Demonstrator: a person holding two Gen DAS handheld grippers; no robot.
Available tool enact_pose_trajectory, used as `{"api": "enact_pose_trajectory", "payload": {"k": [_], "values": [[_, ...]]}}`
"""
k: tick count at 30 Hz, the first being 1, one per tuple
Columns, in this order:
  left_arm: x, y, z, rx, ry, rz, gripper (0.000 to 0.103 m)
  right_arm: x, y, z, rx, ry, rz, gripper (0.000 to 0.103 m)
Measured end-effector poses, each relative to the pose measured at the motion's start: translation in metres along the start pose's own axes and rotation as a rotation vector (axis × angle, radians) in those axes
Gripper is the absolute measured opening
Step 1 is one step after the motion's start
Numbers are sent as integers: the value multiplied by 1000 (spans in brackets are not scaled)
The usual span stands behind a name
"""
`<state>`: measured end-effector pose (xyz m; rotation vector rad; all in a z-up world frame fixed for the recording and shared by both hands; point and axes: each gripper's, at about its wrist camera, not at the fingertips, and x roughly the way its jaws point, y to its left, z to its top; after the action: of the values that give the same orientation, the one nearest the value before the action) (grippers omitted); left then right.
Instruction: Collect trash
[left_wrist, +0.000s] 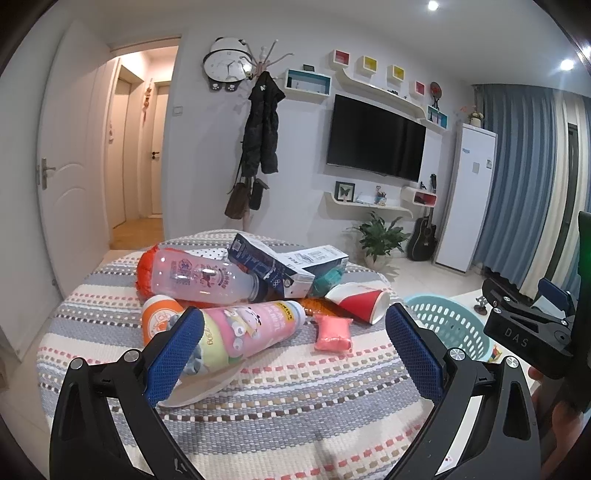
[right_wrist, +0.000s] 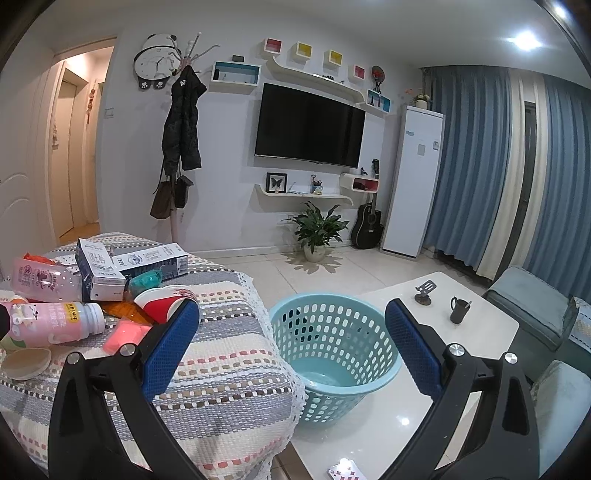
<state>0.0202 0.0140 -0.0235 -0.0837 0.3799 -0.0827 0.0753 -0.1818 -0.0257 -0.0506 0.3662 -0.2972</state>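
Observation:
Trash lies piled on a striped cloth-covered table (left_wrist: 280, 402): a clear pink bottle (left_wrist: 199, 277), a pink labelled bottle (left_wrist: 251, 325), an orange-capped container (left_wrist: 160, 317), two cartons (left_wrist: 269, 266), a red paper cup (left_wrist: 360, 301), a pink packet (left_wrist: 332, 332) and a beige spoon (left_wrist: 199, 387). My left gripper (left_wrist: 293, 347) is open and empty, just in front of the pile. My right gripper (right_wrist: 291, 339) is open and empty, over the table's right edge beside the teal basket (right_wrist: 332, 354). The right gripper also shows in the left wrist view (left_wrist: 532, 317).
The basket stands empty on a white coffee table (right_wrist: 461, 332) with a small black mug (right_wrist: 458, 308) and a phone stand (right_wrist: 424, 293). Playing cards (right_wrist: 345, 472) lie at its near edge. Grey-blue seats (right_wrist: 532, 306) stand right. A plant (right_wrist: 317, 229) and a guitar (right_wrist: 367, 221) stand by the far wall.

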Motion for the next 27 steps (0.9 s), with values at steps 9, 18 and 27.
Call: {"api": "enact_pose_trajectory", "payload": {"k": [9, 18, 27], "values": [[0, 3, 0, 2, -5, 10, 95, 2, -2, 1, -2, -1, -17, 95], [-3, 23, 1, 8, -7, 71, 95, 1, 1, 1, -4, -3, 21, 90], [9, 74, 6, -22, 56, 68, 95, 10, 18, -1, -33, 46, 127, 50]]}}
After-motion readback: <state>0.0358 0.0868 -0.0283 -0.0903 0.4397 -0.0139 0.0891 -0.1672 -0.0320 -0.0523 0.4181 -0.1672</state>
